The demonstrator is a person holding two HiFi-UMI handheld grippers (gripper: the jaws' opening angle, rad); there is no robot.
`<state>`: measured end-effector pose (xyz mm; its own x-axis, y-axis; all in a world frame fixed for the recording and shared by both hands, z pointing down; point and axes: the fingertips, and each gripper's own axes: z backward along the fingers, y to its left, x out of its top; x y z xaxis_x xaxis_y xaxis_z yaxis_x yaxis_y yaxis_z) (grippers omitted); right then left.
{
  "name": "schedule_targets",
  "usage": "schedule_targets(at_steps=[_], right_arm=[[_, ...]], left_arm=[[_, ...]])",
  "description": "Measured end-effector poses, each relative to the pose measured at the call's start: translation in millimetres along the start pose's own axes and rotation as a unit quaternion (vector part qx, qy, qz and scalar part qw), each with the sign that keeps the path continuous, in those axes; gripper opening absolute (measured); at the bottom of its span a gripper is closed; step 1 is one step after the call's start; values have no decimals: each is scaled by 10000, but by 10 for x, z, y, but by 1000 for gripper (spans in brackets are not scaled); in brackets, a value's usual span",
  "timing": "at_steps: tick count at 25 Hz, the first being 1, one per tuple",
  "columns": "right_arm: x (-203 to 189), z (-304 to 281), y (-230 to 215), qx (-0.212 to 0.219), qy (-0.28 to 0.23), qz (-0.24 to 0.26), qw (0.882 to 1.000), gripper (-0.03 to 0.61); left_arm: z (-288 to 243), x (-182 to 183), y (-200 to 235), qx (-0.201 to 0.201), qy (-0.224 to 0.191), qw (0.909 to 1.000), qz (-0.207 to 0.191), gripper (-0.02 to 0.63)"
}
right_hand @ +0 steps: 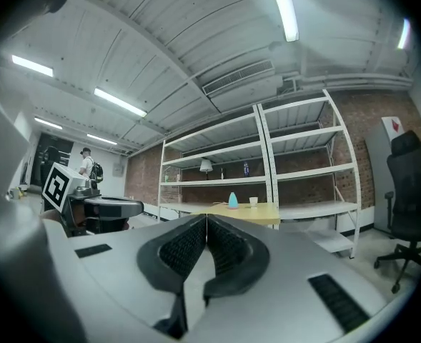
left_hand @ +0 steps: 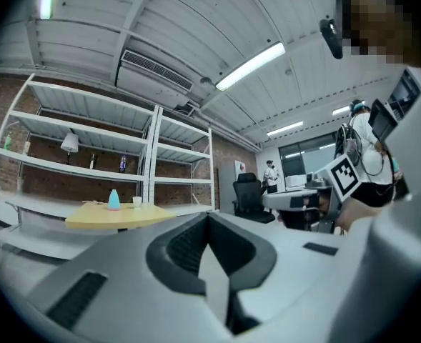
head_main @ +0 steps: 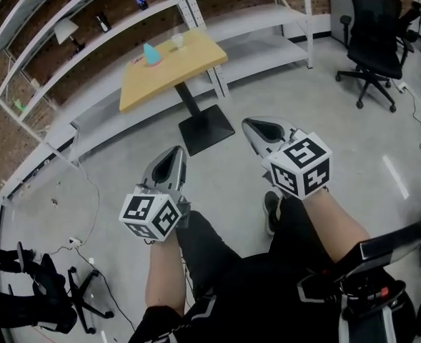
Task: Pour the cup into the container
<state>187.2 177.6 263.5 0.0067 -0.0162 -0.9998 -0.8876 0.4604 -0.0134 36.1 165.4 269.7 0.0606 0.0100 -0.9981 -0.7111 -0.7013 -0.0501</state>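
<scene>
A small white cup and a teal bottle-shaped container stand on a yellow table across the room, far from both grippers. I hold my left gripper and right gripper side by side over my legs, both pointing toward the table. The left gripper view shows my left gripper with its jaws together and nothing between them, and the container and cup small in the distance. My right gripper is likewise shut and empty, with the container and cup beyond it.
Metal shelving lines the brick wall behind the table, whose black base plate rests on the grey floor. A black office chair stands at the right. Another chair and cables lie at the lower left. A person stands far off.
</scene>
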Motion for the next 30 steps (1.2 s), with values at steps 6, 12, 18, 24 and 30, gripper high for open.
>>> schedule_targets(at_steps=[6, 12, 18, 24, 30], right_arm=[[113, -951, -622, 176, -46, 58, 9998, 2], [139, -1995, -1103, 301, -32, 72, 9995, 2], [178, -3064, -1405, 440, -56, 65, 9990, 3], [209, -4020, -1757, 533, -160, 26, 9984, 3], [214, -4964, -2205, 662, -224, 80, 9975, 3]], left_arm=[[-905, 9, 723, 150, 33, 9999, 0, -6], [-1565, -128, 1569, 384, -37, 9992, 137, -6], [-2008, -126, 2482, 714, -104, 9973, 104, -6], [-2597, -99, 3277, 864, -89, 9962, 10, -6], [-3377, -101, 3955, 834, -15, 9964, -143, -6]])
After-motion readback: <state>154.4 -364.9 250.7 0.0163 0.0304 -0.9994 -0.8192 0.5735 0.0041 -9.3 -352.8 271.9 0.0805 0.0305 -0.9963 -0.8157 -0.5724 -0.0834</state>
